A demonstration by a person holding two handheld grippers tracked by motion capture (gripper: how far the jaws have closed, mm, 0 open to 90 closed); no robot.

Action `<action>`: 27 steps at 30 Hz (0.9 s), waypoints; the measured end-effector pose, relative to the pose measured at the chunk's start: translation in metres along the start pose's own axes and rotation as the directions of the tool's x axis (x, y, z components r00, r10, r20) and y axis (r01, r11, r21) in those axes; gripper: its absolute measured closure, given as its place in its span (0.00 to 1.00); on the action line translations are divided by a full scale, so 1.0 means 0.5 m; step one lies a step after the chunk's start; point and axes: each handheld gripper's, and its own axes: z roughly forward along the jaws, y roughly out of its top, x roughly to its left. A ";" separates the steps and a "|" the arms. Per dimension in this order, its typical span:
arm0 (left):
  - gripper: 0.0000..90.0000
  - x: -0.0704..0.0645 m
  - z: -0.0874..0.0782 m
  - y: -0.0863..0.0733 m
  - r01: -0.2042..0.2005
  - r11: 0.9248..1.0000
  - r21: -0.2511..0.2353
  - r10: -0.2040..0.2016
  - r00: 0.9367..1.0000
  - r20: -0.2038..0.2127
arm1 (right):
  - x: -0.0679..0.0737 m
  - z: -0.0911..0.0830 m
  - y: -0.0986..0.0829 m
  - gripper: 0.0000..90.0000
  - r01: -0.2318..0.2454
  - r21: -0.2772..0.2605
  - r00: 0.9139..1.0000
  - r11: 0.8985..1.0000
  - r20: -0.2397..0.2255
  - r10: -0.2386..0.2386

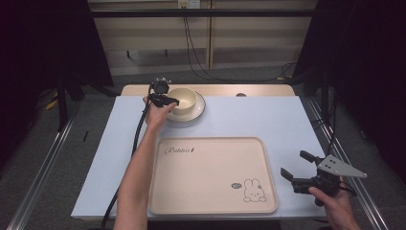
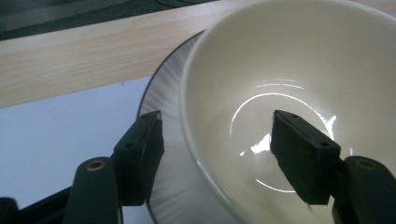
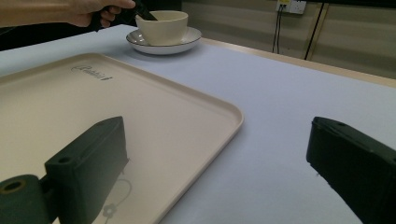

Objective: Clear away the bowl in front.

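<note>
Left gripper straddling the bowl's rim, right gripper waiting apart

High view: the left gripper (image 1: pixel 168 101) is reaching to the cream bowl (image 1: pixel 184 100) sitting on a plate (image 1: pixel 198 111) near the table's (image 1: pixel 268 120) far edge, while the right gripper (image 1: pixel 297 166) is hovering spread near the near right corner, beside the tray (image 1: pixel 210 175). Left gripper view: its jaws are standing apart, one inside the bowl (image 2: pixel 289 70), one outside over the plate (image 2: pixel 163 93), not clamping. Right gripper view: jaws gaping wide over the tray's (image 3: pixel 187 116) edge.
</note>
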 end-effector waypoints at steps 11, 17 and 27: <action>0.54 -0.002 0.009 0.002 0.054 0.997 0.062 -0.055 0.998 0.016 | 0.000 0.001 -0.001 0.05 -0.008 0.000 1.000 1.000 0.006 0.008; 0.68 -0.002 0.009 0.003 0.063 0.995 0.074 -0.065 0.998 0.014 | 0.000 0.000 0.000 0.05 -0.008 -0.002 1.000 1.000 0.004 0.008; 0.85 0.011 0.011 0.008 0.121 0.988 0.098 -0.126 0.991 0.051 | -0.001 0.000 0.000 0.05 -0.003 -0.003 1.000 1.000 0.011 0.003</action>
